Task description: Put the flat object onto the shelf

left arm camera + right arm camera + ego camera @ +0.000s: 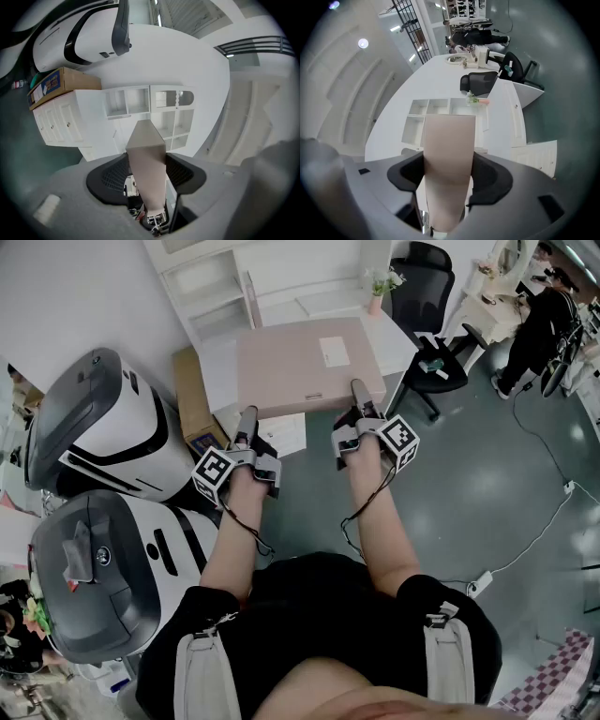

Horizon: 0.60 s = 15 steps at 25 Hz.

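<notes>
Two claws shared one load. The left claw [247,423] and the right claw [362,401] were each clamped on the near edge of the flat box [305,367]. Each gripper view showed that edge filling the gap between the pads. The box ran out ahead of both claws, roughly level and clear of any surface, with a white label [334,351] on its top nearer the right claw's side.

Off to the left of the left claw sat a brown carton [192,395], and beside it two bulky white machines [103,427]. Beyond the box's far edge, straight ahead of the jaw tips, stood the white shelf [211,287] with its open compartments. The box had not reached it. Ahead and to the right of the right claw, a small flower vase [377,292] stood on the white surface, with a black office chair [427,296] past it.

The main risk was leverage. Gripped only along one edge, the box could sag or pivot in the pads, and its far corner might catch a shelf divider. An uneven push from one claw would skew it, perhaps towards the vase. The compartments also looked narrow for so wide a box, so forcing it in could jam it or pull it from the grip.
</notes>
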Tool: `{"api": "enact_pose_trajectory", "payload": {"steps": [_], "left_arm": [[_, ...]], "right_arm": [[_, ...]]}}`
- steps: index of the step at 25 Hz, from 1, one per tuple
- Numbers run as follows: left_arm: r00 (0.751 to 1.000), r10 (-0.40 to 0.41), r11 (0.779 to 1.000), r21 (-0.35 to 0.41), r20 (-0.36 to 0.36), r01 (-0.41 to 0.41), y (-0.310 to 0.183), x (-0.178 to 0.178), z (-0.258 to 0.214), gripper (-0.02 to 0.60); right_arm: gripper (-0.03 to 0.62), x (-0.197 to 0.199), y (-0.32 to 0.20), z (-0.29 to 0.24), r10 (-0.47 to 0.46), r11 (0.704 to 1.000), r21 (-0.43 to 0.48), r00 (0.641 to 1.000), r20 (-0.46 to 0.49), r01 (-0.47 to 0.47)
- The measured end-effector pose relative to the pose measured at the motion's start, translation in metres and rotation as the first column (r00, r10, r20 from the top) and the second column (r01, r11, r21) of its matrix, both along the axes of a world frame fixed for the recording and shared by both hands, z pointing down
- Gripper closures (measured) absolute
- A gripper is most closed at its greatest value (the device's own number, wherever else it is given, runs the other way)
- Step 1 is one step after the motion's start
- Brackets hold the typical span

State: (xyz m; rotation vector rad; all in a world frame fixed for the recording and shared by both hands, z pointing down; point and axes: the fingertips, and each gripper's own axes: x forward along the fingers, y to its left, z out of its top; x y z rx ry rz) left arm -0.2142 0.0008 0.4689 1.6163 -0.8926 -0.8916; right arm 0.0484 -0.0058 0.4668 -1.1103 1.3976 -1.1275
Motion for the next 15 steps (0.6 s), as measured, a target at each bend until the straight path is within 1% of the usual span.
{"api": "enact_pose_trajectory", "payload": {"steps": [5,10,15], "left_arm": [[1.000,0.001,1.000,-0.011,0.006,-0.001,0.005,0.007,0.002,0.327],[1.000,-0.004,1.000,-0.006,0.022,0.004,0.011,0.016,0.002,0.327],[1.000,-0.004,1.000,-0.006,0.027,0.004,0.010,0.017,-0.002,0.327]], "right_arm": [[0.313,0.006,0.003,0.002,-0.006,1.000,-0.002,1.000,0.000,0.006],[0.313,0.016,0.007,0.006,-0.015,1.000,0.001,1.000,0.012,0.015],[0.313,0.017,0.006,0.004,-0.014,1.000,0.005,1.000,0.018,0.014]]}}
